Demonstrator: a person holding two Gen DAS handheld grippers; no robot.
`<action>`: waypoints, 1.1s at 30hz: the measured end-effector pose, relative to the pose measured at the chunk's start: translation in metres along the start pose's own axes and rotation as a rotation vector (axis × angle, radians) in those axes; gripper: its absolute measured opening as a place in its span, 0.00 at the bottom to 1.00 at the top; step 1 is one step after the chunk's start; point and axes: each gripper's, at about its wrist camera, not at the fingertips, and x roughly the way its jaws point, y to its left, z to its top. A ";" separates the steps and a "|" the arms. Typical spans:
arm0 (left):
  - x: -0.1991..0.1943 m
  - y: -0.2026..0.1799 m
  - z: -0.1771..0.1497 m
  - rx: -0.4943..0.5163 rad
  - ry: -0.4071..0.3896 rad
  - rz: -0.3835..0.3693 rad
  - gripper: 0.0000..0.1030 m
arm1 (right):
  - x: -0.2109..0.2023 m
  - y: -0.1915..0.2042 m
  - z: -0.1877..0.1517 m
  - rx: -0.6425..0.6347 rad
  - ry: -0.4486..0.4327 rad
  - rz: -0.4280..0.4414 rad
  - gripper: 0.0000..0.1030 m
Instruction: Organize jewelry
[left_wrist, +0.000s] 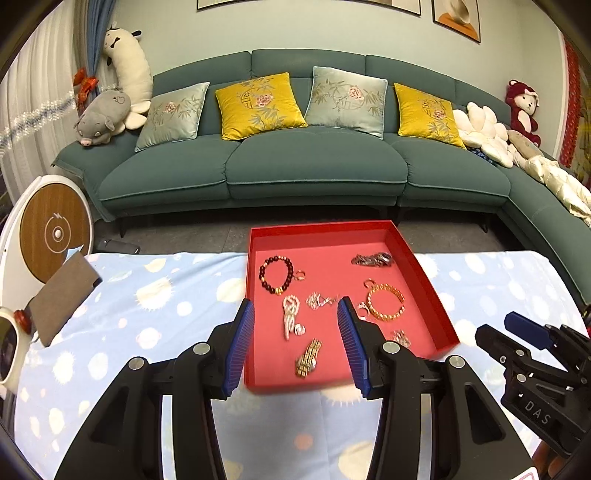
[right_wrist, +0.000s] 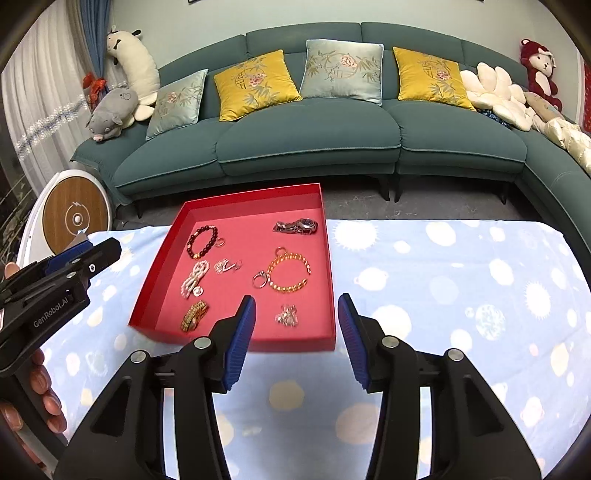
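A red tray (left_wrist: 327, 264) (right_wrist: 255, 225) lies on the blue patterned cloth with several pieces spread in it. They include a dark bead bracelet (left_wrist: 263, 275) (right_wrist: 190, 244), a steel watch (left_wrist: 373, 258) (right_wrist: 297, 226), a gold chain bracelet (left_wrist: 384, 316) (right_wrist: 288, 287), a pearl piece (left_wrist: 290, 314) (right_wrist: 194, 277) and a gold band (left_wrist: 308, 358) (right_wrist: 194, 314). My left gripper (left_wrist: 295, 302) hovers above the tray's near half, open, holding nothing. My right gripper (right_wrist: 297, 298) hangs over the tray's near right corner, open and empty too.
A teal sofa (left_wrist: 314, 173) with cushions and plush toys runs behind the table. A brown flat pad (left_wrist: 62, 295) lies on the cloth at far left, beside a white round appliance (left_wrist: 55, 229). A person's hand (right_wrist: 40, 376) holds the left gripper.
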 end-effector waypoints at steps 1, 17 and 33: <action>-0.004 0.000 -0.003 -0.001 0.006 -0.002 0.44 | -0.006 0.001 -0.004 -0.002 -0.007 0.004 0.48; -0.003 0.043 -0.054 -0.065 0.087 0.072 0.57 | -0.021 0.028 -0.034 -0.012 -0.054 -0.010 0.69; 0.006 0.035 -0.061 -0.043 0.077 0.045 0.70 | -0.001 0.035 -0.038 -0.037 -0.018 -0.025 0.85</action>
